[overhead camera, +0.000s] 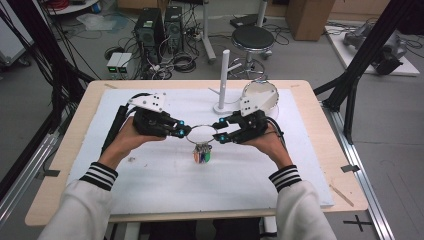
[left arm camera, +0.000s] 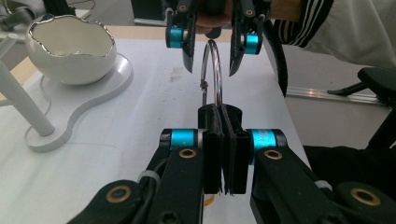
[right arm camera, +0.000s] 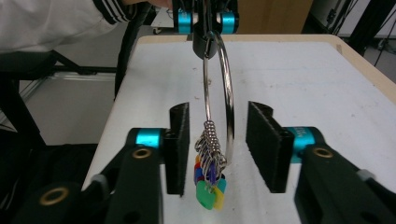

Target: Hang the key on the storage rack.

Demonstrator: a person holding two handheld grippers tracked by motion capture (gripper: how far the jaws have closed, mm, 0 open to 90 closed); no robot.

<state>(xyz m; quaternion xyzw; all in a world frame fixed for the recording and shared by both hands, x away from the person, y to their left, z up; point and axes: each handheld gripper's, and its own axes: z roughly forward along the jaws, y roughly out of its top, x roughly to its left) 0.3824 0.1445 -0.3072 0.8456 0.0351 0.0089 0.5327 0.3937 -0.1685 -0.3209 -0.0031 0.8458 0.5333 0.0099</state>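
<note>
We list, largest first. Bench (overhead camera: 320,150): pale wooden top under a white sheet, taking up the middle of the high view. White stand (overhead camera: 223,80): an upright post on a curved flat base, upper centre, with a white bowl (overhead camera: 261,93) with a jagged rim just right of it. Left hand-held gripper (overhead camera: 184,128): centre-left of the high view, jaws pressed tight on the near edge of the metal ring (left arm camera: 212,70). Right hand-held gripper (right arm camera: 217,140): centre-right in the high view, its jaws standing partly open on either side of the ring's far edge, pads not touching the wire. Ring: at frame centre, held above the sheet between the two grippers. Coloured tags (right arm camera: 208,184): a small cluster of green, yellow and blue pieces on little links, hanging from the ring's lowest part.
</note>
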